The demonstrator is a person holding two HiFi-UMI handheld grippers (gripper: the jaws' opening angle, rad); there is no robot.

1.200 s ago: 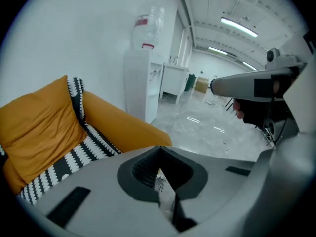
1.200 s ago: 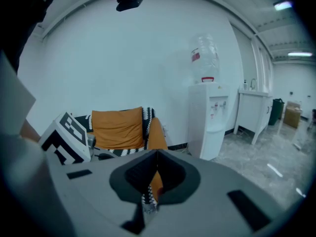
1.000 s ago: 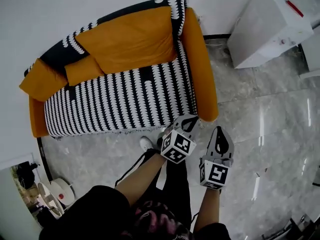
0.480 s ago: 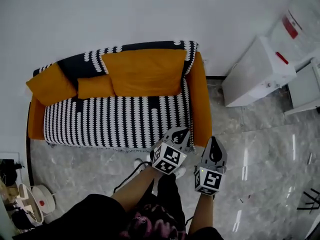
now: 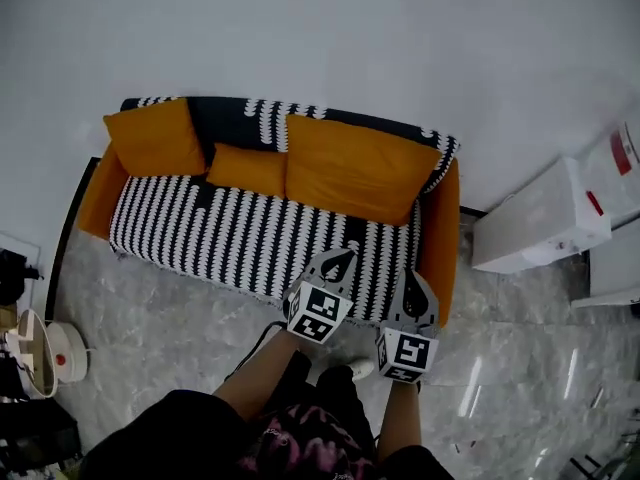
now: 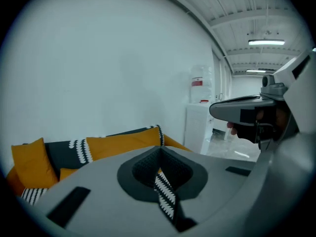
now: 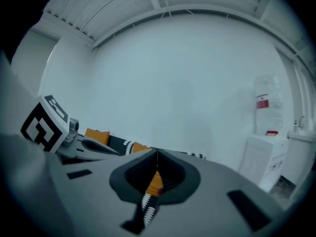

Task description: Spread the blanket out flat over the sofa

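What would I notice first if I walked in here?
The bright orange sofa against the white wall, with a black-and-white blanket spread over its seat and back. Then the left gripper and right gripper, both shut, close up before the sofa's front edge.

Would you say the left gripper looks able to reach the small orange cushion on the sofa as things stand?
Probably yes: only the flat blanket lies between the left gripper and the small orange cushion. Its jaws are shut, so they would have to open first.
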